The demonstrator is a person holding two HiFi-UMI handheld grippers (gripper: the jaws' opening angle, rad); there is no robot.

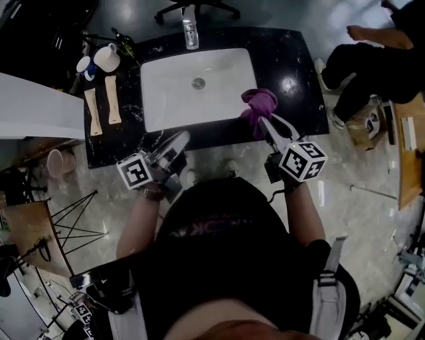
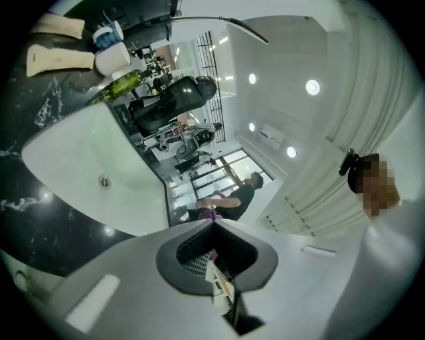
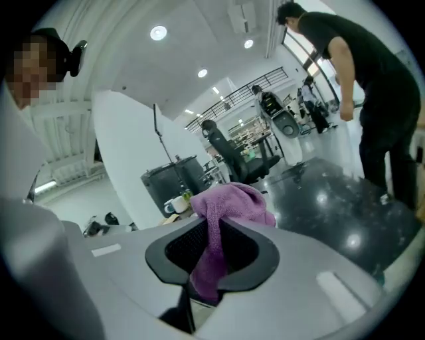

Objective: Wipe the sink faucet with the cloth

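A chrome faucet stands at the far rim of the white sink basin, which is set in a black marble counter. My right gripper is shut on a purple cloth over the counter's front right part, beside the basin. In the right gripper view the cloth hangs bunched between the jaws of the right gripper. My left gripper is shut and empty at the counter's front edge, below the basin. The left gripper view looks across the basin past the shut left gripper.
Two white mugs and a green bottle stand at the counter's far left, with two beige strips lying nearer. A person sits at the upper right. An office chair base stands behind the faucet.
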